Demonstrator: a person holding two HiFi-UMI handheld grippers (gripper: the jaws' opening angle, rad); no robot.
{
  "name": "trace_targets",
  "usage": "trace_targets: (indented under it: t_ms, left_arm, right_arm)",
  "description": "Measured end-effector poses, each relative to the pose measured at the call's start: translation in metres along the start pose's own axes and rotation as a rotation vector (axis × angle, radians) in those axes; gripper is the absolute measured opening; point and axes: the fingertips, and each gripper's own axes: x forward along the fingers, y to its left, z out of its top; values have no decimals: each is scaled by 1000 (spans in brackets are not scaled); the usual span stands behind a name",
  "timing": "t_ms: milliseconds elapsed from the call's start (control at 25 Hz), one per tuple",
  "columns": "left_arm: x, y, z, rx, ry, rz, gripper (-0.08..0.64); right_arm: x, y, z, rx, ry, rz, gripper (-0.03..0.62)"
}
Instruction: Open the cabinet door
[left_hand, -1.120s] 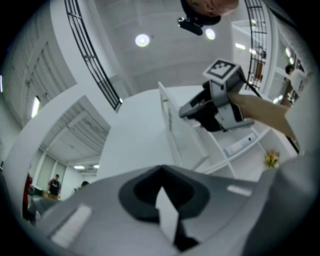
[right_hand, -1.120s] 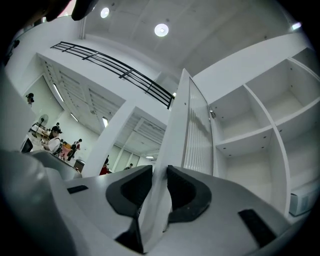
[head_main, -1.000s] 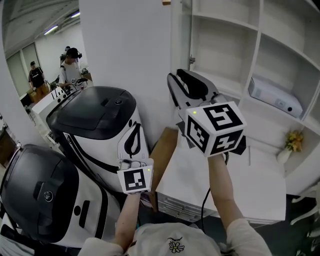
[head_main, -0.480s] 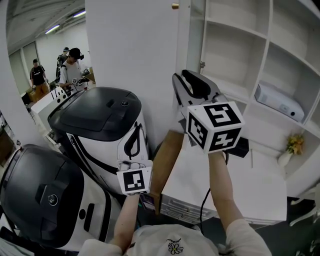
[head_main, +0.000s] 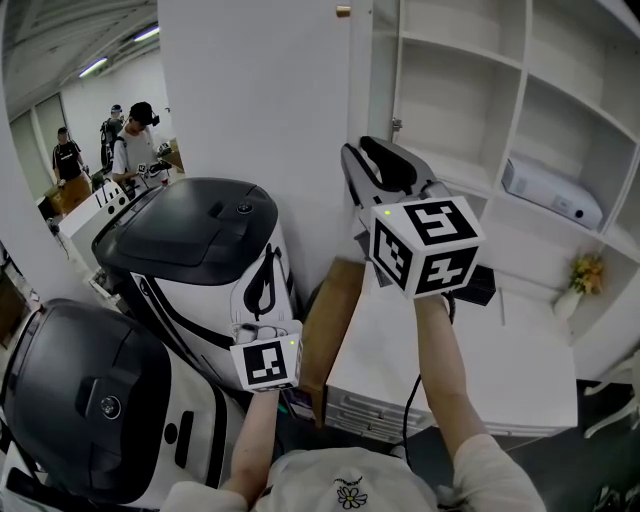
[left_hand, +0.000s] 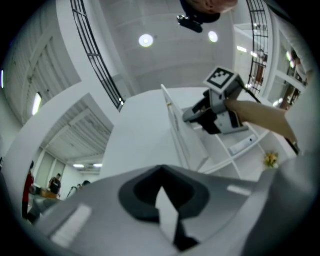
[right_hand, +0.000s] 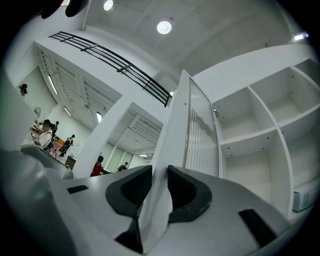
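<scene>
Cabinet shelves with white device, right gripper clamping door, left gripper closed

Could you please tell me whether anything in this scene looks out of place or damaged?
Nothing stands out. The cabinet door stands open with the right gripper closed on its edge, and the white box and the small flowers sit tidily on the shelves.

**Right arm out and gripping, left held low**

The right forearm stretches toward 12 o'clock. The right gripper tilts upward, its jaws clamped on the edge of the cabinet door. The left gripper sits lower, at 8 o'clock from the right one. It angles upward on a raised left forearm, jaws together on nothing.
</scene>
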Motion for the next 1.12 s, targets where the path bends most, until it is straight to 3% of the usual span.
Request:
trace_targets:
  t_ms: [160, 240, 440, 640, 880, 1120]
  left_arm:
    - [-1, -10, 2, -7, 8, -35, 8]
    - [0, -18, 3, -35, 8, -53, 8]
    - [2, -39, 15, -71, -27, -88, 8]
    - [-2, -59, 34, -99, -38, -107, 8]
    - [-20, -91, 47, -142, -28, -153, 8]
    - [-38, -127, 38, -117, -8, -194, 8]
  right_arm:
    - [-5, -1, 1, -18, 7, 6, 98]
    - [-16, -3, 11, -31, -19, -7, 55]
    - [-55, -16, 46, -156, -102, -97, 30]
    - [-97, -34, 48, -208, -144, -189, -2]
    - [-157, -45, 2, -185, -143, -264, -2]
    - [-201, -39, -86, -163, 4, -292, -2]
